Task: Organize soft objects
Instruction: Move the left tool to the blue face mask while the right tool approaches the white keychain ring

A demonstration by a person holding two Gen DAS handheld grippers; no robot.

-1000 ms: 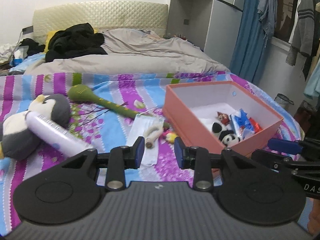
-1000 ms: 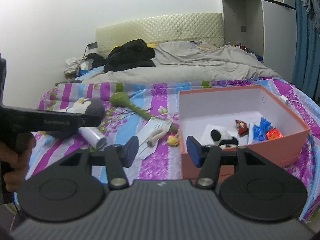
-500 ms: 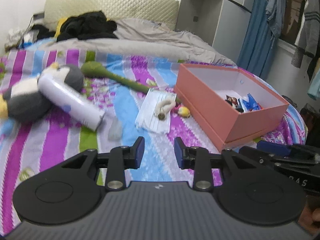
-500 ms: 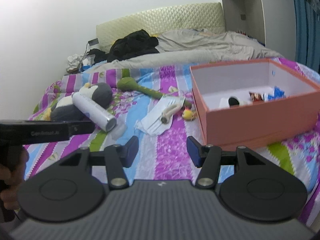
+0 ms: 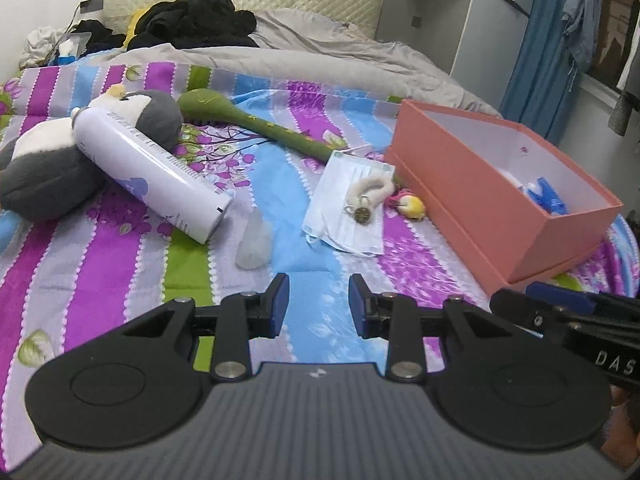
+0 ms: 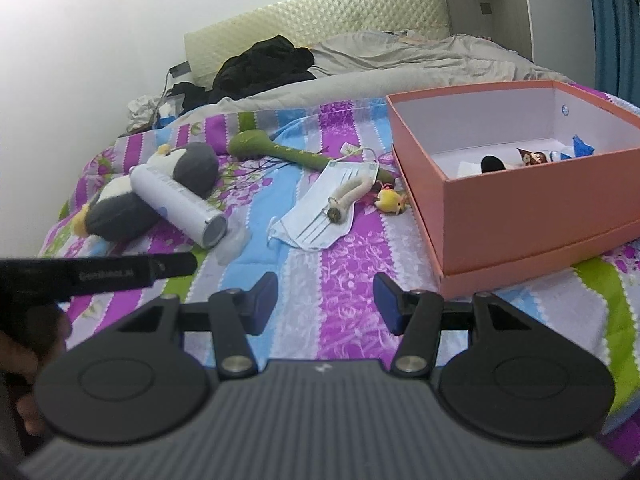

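Observation:
A grey and white penguin plush [image 5: 48, 168] [image 6: 120, 204] lies at the left of the striped bedspread, with a white spray can [image 5: 148, 172] [image 6: 180, 208] leaning across it. A green plush stick [image 5: 256, 124] [image 6: 280, 150] runs toward a white face mask [image 5: 348, 208] [image 6: 320, 216], which carries a fuzzy white keychain [image 5: 366, 194] [image 6: 348, 196]. A small yellow plush [image 5: 412, 206] [image 6: 390, 200] sits by the orange box [image 5: 480, 200] [image 6: 520, 216]. My left gripper [image 5: 318, 306] and right gripper [image 6: 326, 302] hover open and empty over the near bedspread.
The box holds a panda plush [image 6: 492, 164] and small packets [image 5: 548, 200]. A clear plastic cap [image 5: 256, 244] lies near the can's end. A grey duvet [image 5: 320, 56] and black clothes [image 5: 192, 20] cover the far bed. The other gripper's body shows at each view's edge.
Both grippers have sunk toward the bedspread and come closer to the toys, which look larger and nearer. The jaws kept the same gap and hold nothing.

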